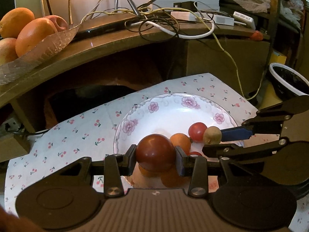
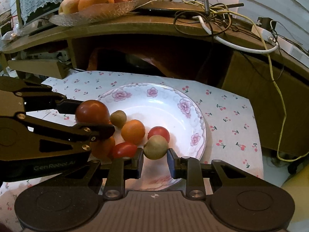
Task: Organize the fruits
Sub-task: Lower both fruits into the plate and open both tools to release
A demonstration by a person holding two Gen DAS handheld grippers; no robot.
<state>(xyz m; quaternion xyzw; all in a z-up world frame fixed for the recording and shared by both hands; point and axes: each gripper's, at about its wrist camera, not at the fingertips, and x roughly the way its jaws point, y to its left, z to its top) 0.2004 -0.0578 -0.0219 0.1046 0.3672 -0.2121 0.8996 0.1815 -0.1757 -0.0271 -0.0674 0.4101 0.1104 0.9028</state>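
A white flowered plate (image 1: 166,114) (image 2: 160,104) lies on a cherry-print cloth and holds several small fruits. My left gripper (image 1: 156,154) is shut on a dark red round fruit (image 1: 155,151) (image 2: 92,112) just above the plate's near side. My right gripper (image 2: 155,157) (image 1: 214,141) is shut on a small tan-green fruit (image 2: 156,147) (image 1: 212,135) over the plate. On the plate lie an orange fruit (image 2: 133,131) (image 1: 180,140), a red tomato (image 2: 160,132) (image 1: 197,130), an oblong red tomato (image 2: 123,149) and another tan fruit (image 2: 118,118).
A wooden shelf (image 1: 115,42) (image 2: 154,25) stands behind, with a glass dish (image 2: 92,14) (image 1: 44,50) of oranges and apples, tangled cables (image 1: 164,19) and power strips. A dark bowl (image 1: 289,81) sits at the right. The cloth (image 1: 77,135) (image 2: 227,116) surrounds the plate.
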